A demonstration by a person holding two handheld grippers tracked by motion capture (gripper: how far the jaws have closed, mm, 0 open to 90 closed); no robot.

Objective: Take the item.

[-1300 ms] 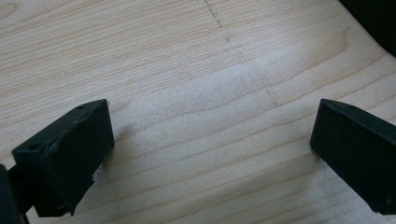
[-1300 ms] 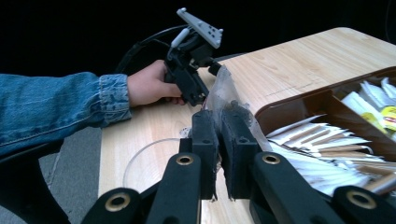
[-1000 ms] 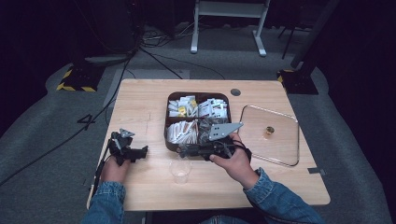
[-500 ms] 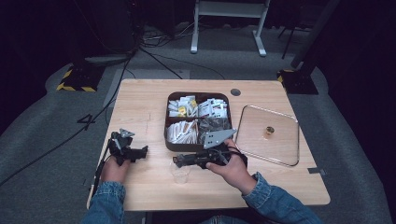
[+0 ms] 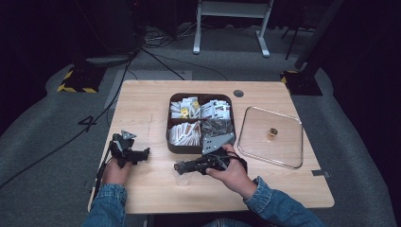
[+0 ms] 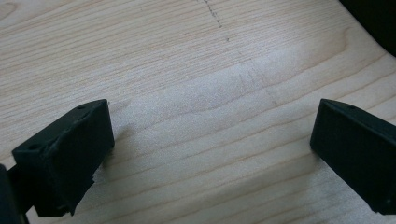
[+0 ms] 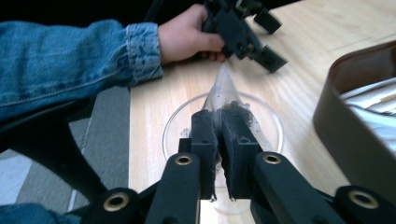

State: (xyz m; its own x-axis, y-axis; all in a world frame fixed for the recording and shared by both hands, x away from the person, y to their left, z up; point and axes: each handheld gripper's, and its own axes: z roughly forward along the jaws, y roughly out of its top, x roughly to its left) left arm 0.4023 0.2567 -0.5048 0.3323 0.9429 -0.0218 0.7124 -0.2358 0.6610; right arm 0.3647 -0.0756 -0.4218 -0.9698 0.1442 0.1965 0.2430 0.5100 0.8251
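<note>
Since the earlier frame the right gripper (image 5: pixel 182 167) has dropped from the box's front edge to lower centre. Its fingers (image 7: pixel 205 140) are clamped on a clear tea-bag sachet (image 7: pixel 224 91), hanging over the glass cup (image 7: pixel 271 121) on the desk (image 5: pixel 142 101). The thin sachet could catch the rim and tip the cup. The left gripper (image 6: pixel 210 154) rests with fingers apart. The high view adds the compartment box (image 5: pixel 201 122) and glass lid (image 5: pixel 269 137).
</note>
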